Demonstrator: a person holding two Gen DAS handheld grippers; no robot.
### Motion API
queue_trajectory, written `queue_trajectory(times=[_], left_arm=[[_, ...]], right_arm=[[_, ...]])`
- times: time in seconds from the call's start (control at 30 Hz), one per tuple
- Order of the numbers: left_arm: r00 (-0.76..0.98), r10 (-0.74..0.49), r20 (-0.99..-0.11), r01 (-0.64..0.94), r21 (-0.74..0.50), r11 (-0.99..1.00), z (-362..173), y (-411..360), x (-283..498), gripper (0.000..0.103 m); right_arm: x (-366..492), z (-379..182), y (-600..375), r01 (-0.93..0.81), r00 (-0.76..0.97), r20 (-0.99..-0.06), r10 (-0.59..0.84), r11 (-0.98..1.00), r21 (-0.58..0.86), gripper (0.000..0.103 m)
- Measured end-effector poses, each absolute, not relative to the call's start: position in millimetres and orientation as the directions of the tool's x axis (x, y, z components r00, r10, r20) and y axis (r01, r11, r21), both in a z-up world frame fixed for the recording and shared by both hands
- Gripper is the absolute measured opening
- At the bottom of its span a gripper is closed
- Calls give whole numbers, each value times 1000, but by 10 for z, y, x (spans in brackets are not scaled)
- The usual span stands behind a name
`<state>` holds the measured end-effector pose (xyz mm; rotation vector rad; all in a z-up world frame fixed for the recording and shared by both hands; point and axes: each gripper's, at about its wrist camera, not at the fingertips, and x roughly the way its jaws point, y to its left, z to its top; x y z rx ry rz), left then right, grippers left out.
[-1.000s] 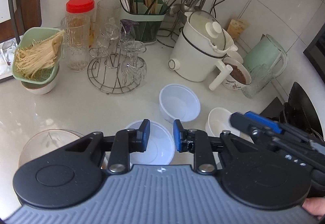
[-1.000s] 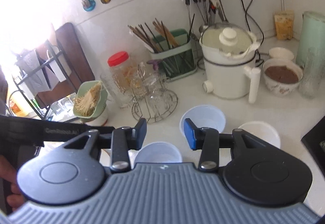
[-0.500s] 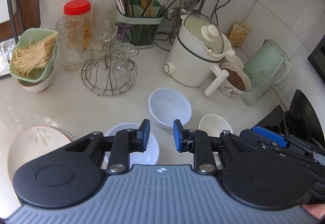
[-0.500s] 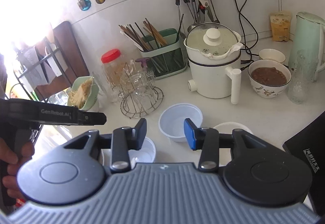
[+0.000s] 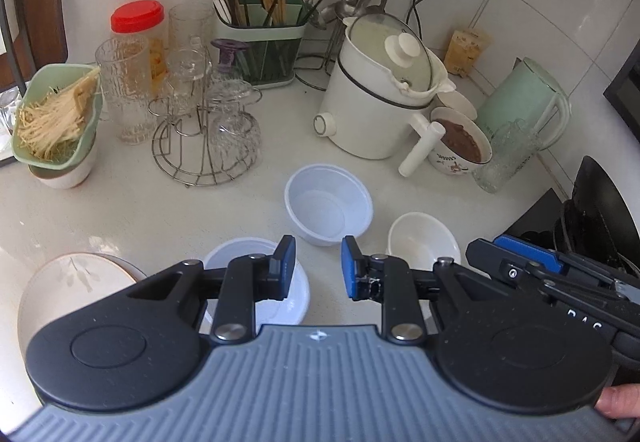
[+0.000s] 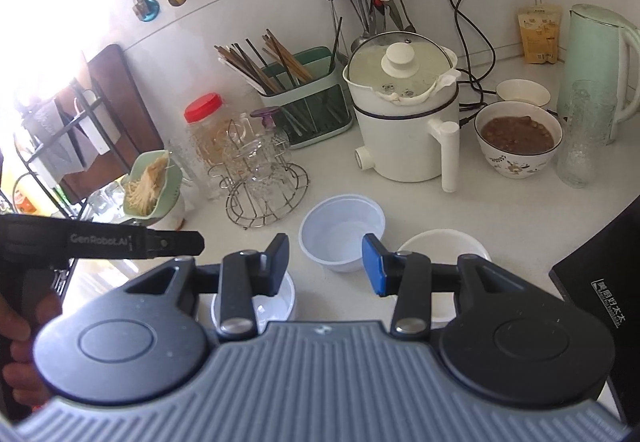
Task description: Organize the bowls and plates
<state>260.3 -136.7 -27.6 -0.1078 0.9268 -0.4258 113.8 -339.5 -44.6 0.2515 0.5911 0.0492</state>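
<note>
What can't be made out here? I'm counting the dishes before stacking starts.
- Plate, left wrist view: near side hidden by the left gripper body; a second rim shows beneath, count unclear.
- Nearest plastic bowl, right wrist view: mostly hidden behind the right gripper.
- White bowl, right wrist view: near half covered by the gripper.
- Small bowl, left wrist view: largely behind the cooker.
</note>
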Motion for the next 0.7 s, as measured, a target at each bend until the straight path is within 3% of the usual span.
queue_trajectory(times=[0.7], left_arm=[[491, -484, -724, 359, -338, 870, -505, -820, 3369, 31]], right_arm=[[1560, -531, -2961, 206, 817, -575, -35, 950, 234, 43]])
